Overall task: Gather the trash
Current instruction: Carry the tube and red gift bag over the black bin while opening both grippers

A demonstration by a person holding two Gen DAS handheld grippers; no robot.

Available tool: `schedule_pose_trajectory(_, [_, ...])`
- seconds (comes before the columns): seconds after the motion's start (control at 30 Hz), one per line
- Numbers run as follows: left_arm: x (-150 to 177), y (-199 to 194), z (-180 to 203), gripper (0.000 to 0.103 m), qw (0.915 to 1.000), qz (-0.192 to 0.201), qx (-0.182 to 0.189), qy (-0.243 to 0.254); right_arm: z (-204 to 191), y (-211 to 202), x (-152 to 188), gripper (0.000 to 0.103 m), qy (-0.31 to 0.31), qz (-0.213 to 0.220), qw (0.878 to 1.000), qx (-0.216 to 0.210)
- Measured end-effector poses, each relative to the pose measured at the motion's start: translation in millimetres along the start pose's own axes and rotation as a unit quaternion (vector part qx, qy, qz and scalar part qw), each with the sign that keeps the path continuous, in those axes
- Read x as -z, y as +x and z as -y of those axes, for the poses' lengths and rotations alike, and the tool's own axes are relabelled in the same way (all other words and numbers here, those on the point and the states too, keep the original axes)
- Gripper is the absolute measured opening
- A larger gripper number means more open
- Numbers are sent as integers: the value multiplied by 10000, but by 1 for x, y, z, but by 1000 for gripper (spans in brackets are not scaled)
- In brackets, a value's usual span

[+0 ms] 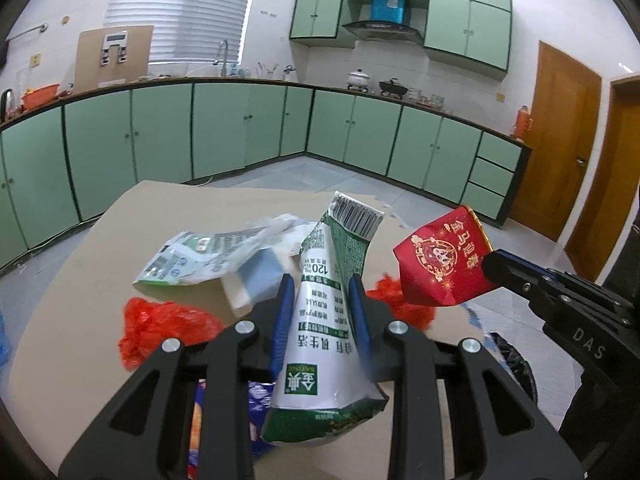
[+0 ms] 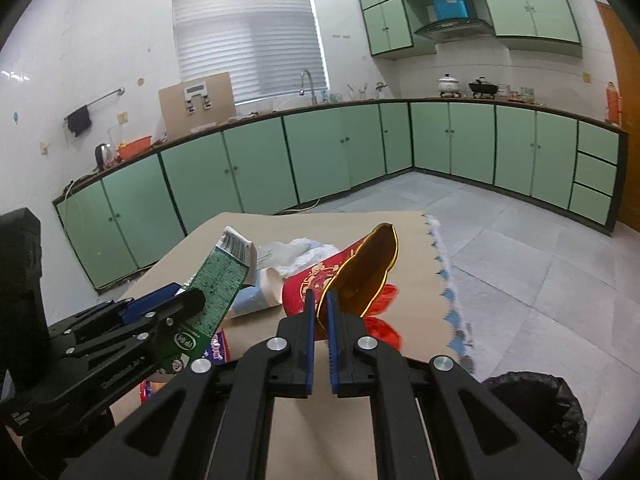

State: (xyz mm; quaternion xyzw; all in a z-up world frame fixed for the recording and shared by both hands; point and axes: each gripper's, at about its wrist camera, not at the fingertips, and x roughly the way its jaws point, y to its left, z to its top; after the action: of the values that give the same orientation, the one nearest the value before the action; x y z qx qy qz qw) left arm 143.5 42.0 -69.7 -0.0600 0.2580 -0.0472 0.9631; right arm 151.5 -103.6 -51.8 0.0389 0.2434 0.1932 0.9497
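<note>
The left gripper (image 1: pixel 320 296) pinches a crumpled, flattened green-white carton (image 1: pixel 328 320). The right gripper (image 2: pixel 319 304) pinches a glossy red bag (image 2: pixel 316 284), gold inside. Red plastic (image 1: pixel 160 328) lies on the cardboard-covered counter (image 1: pixel 80 280).

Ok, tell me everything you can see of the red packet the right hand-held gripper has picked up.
The red packet is a flattened paper envelope, glossy red with gold Chinese characters and a round gold emblem on its face. Its open mouth shows a shiny gold lining and a scalloped gold edge. The right hand-held gripper pinches it by one edge between its blue pads, holding it tilted in the air above the cardboard-covered table, clear of the other litter. Nothing else touches it. It looks light, thin and slightly creased.
</note>
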Motion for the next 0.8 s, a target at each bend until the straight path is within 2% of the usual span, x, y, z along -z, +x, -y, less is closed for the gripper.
schedule_pose_trajectory(0.33, [6, 2, 50, 26, 9984, -57, 516, 205, 45, -44, 9, 6, 253, 215, 9981, 522])
schedule_pose_trajectory(0.8, [21, 13, 135, 26, 9903, -165, 1263, 562, 107, -98, 32, 6, 665, 376, 9891, 1261])
